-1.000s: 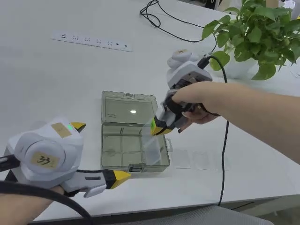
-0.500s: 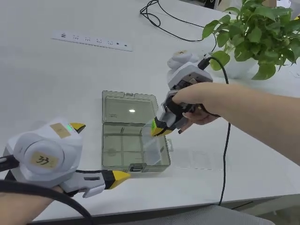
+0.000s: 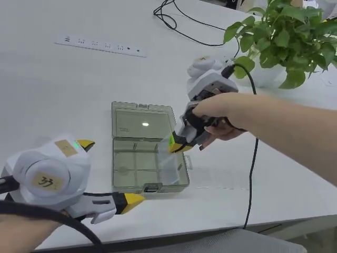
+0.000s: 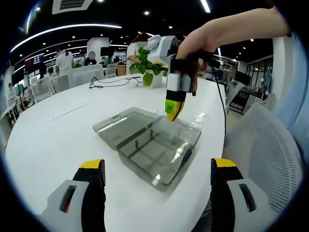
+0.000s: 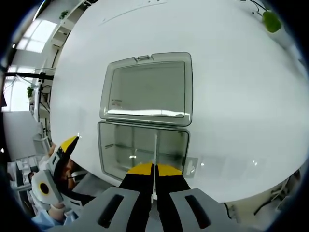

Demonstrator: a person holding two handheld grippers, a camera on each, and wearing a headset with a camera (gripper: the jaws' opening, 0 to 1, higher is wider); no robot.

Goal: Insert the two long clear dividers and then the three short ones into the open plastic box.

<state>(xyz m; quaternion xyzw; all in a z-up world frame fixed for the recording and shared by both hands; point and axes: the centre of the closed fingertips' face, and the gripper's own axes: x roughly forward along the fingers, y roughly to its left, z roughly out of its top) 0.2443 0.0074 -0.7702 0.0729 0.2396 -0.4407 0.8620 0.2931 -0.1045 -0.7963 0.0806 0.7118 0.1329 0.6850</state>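
Observation:
The open clear plastic box (image 3: 122,169) lies on the white table with its lid (image 3: 141,123) folded flat behind it. Thin clear dividers stand inside the tray (image 5: 120,145). My right gripper (image 3: 176,144) hangs over the tray's right part, shut on a clear divider (image 3: 172,162) that points down into the box. From the right gripper view the divider (image 5: 155,145) runs as a thin edge from the shut jaws (image 5: 154,167). My left gripper (image 3: 108,171) is open in front of the box (image 4: 154,145), holding nothing; its fingers (image 4: 91,166) frame the tray.
More clear dividers (image 3: 221,179) lie flat on the table right of the box. A potted plant (image 3: 279,37) stands far right, a black cable (image 3: 184,23) and a white power strip (image 3: 100,46) lie at the back. The table edge runs close below the box.

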